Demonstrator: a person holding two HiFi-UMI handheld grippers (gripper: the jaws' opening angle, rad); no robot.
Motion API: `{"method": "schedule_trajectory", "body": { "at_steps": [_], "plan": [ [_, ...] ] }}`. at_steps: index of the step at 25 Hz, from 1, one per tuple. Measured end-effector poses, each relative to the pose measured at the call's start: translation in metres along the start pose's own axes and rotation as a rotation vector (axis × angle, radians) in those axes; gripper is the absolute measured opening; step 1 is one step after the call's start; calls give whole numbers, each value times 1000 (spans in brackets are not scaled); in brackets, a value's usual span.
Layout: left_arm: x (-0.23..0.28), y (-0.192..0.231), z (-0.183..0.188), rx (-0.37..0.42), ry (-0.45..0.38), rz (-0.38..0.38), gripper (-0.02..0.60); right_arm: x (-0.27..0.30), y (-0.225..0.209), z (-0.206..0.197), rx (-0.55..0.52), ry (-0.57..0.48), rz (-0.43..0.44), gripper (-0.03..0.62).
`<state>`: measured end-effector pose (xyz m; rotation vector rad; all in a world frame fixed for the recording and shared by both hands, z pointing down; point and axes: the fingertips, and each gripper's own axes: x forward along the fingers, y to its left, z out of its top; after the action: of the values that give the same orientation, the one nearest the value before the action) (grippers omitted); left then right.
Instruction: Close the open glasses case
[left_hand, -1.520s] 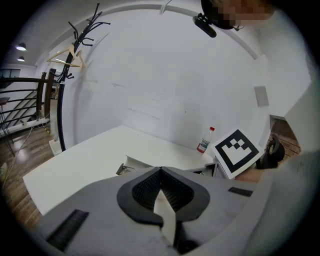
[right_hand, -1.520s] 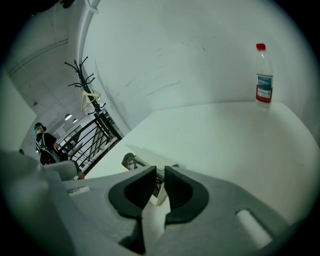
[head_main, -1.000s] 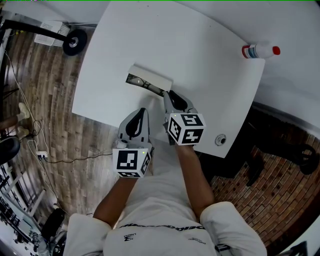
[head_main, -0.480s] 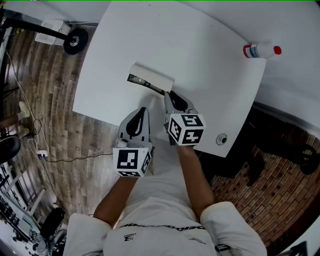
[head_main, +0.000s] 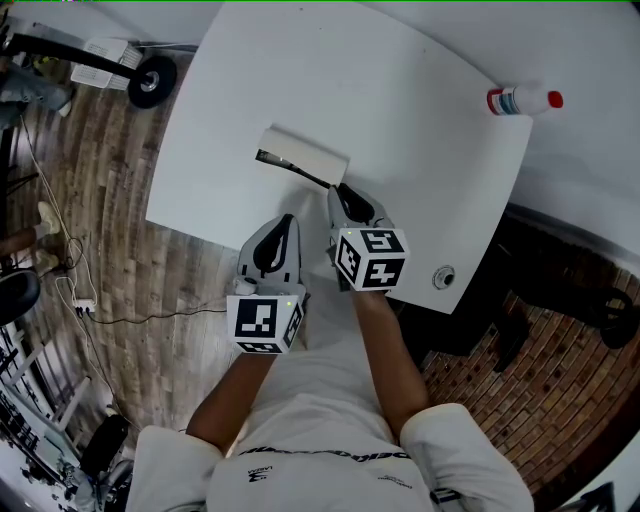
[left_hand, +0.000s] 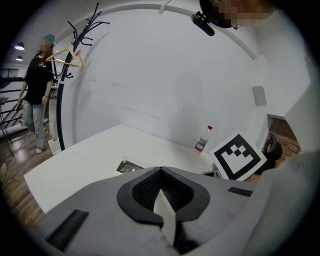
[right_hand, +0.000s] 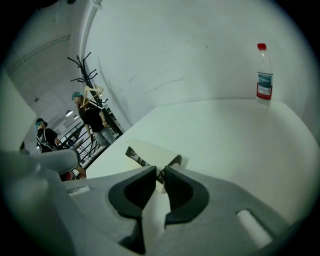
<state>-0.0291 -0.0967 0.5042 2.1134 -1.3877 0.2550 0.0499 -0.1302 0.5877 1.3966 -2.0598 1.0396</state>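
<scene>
Two jaws pressed together, the right hand-held gripper (head_main: 338, 190) sits at the glasses case (head_main: 303, 155), seemingly ajar; next, probably, press its lid down. The left hand-held gripper (head_main: 287, 225) is closed too, idle.

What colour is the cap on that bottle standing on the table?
Red. The bottle cap shows best in the right gripper view.
</scene>
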Motion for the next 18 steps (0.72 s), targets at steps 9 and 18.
{"method": "schedule_trajectory", "body": {
  "at_steps": [9, 18],
  "plan": [
    [-4, -1, -2, 4, 0, 3, -3, 0, 2, -10, 3, 15, 3, 44],
    [-8, -2, -4, 5, 2, 4, -3, 2, 4, -20, 3, 30, -2, 43]
  ]
}}
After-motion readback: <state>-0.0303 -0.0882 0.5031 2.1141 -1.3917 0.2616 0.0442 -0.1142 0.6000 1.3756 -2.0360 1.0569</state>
